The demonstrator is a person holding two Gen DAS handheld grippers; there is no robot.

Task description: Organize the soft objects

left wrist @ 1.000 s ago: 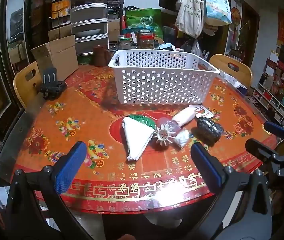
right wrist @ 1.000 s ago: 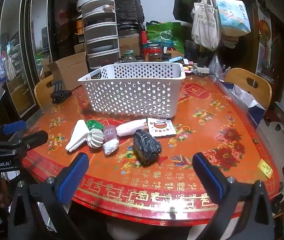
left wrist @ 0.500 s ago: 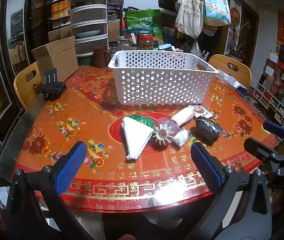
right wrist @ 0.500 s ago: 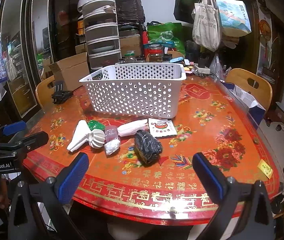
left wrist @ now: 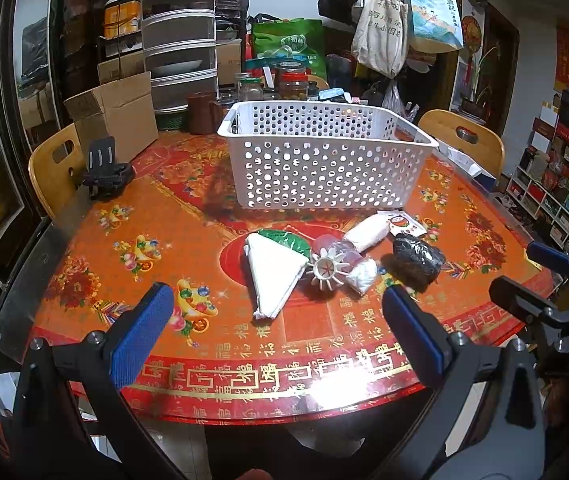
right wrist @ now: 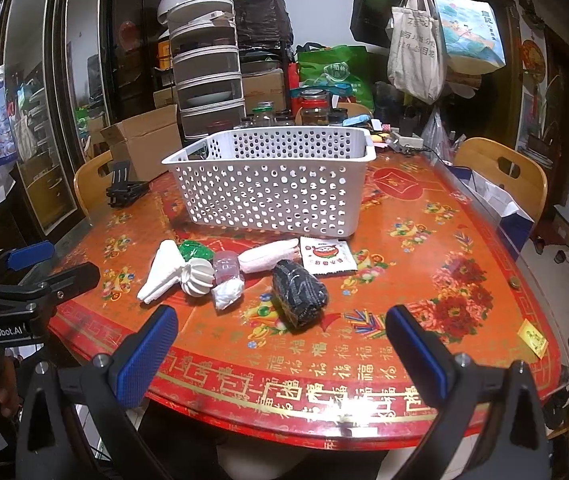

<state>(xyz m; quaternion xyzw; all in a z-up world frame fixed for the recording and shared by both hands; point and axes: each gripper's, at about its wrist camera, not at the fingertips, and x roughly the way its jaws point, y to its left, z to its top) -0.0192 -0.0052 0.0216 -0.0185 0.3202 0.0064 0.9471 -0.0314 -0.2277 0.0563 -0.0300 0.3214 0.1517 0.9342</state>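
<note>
Both grippers hover at the near edge of the round red surface (left wrist: 188, 184), jaws spread wide, nothing held: left gripper (left wrist: 272, 332), right gripper (right wrist: 280, 356). The soft objects lie in a cluster near the middle of the surface, just in front of the white perforated basket (left wrist: 324, 160), none yet inside it as far as the views show. Cluster, left to right: folded white cloth (left wrist: 272, 276) with a green item (left wrist: 284, 238) tucked behind it, a white ribbed ball (right wrist: 198, 278), a small clear bag of white stuff (right wrist: 226, 294), a white roll (right wrist: 268, 258), a dark knit bundle (right wrist: 300, 292), and a flat printed sachet (right wrist: 326, 256) nearest the basket. Judgement: the step in hand is the first approach and pick. The dark knit bundle sits nearest the right gripper and apart from its neighbours, so it looks the cleaner first grasp; close across its narrow waist, lift clear of the basket rim, release low inside. The folded white cloth suits the left gripper; pinch at the thick folded edge so it does not unfold. Risk: the ribbed ball touches the cloth and bag and may roll. Legible writing: "GenRobot.AI" on the left gripper body in the right view; repeated gold 福 characters round the surface border. The sachet print and hanging tote bag text are too small to read.
</note>
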